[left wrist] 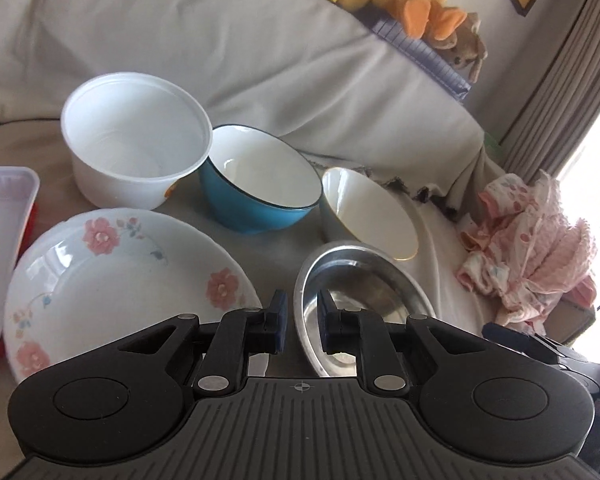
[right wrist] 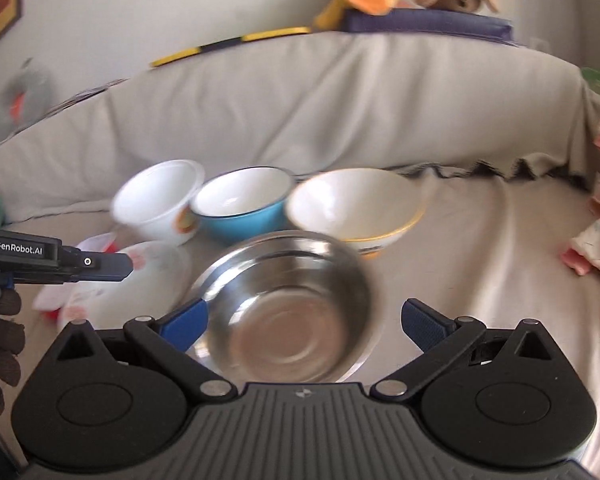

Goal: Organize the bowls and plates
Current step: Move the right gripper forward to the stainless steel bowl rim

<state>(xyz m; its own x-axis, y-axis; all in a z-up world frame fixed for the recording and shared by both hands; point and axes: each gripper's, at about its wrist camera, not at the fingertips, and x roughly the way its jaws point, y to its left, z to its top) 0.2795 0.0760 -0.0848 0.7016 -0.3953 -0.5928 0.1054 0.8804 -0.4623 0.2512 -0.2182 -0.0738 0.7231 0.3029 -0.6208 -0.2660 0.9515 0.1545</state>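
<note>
left gripper: jaws narrow, clamped on the near rim of the steel bowl, which hangs tilted
right gripper: jaws spread wide, empty, steel bowl between them untouched
step: steel bowl looks lifted and on its way to a stack
next move: likely set it in the yellow-rimmed bowl just beyond, level first
neighbours: floral plate near left; blue bowl and white tub farther back
open room: bare sheet to the right, before the pink cloth
</note>
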